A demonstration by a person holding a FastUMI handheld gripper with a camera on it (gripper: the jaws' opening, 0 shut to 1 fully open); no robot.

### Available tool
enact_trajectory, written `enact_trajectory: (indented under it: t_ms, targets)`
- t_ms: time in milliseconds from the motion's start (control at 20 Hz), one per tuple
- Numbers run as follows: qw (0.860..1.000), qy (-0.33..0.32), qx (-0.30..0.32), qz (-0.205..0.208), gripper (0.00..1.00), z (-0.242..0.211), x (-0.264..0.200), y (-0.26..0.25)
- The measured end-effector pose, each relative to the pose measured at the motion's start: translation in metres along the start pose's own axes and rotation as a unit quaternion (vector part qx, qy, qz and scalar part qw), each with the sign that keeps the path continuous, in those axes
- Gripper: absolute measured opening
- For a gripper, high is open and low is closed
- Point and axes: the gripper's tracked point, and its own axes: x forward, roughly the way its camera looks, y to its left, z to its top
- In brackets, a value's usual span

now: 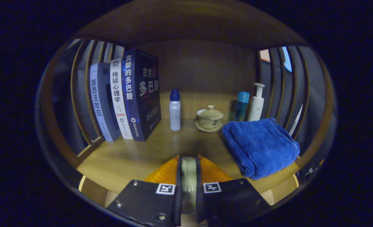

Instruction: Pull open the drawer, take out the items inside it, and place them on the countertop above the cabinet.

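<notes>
The gripper (188, 176), fingers pinched on a pale glassy item (188, 181), should lower it onto the bare countertop (136, 154) ahead, short of the lidded cup (209, 118) and beside the blue towel (260, 146).

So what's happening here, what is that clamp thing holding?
A person's handheld gripper has its two fingers closed on a pale, rounded object; what it is I can't tell. It hovers at the front of a wooden countertop. Beyond the fingers stand three books, a small bottle, a lidded teacup, two more bottles and a folded blue towel.
</notes>
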Motion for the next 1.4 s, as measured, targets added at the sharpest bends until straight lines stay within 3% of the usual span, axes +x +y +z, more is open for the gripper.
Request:
enact_trajectory:
  t_ms: [450,800,850,1100,1400]
  targets:
    - [0.999,-0.038,-0.011,-0.021,0.18,0.011,0.022,-0.003]
    - [0.998,-0.058,-0.014,-0.001,0.22,0.014,0.015,0.003]
    - [0.998,-0.059,-0.007,0.007,0.25,0.014,0.014,0.005]
    - [0.994,-0.109,0.005,0.015,1.00,0.039,-0.022,0.003]
    - [0.986,-0.161,0.015,0.040,1.00,0.057,-0.106,-0.005]
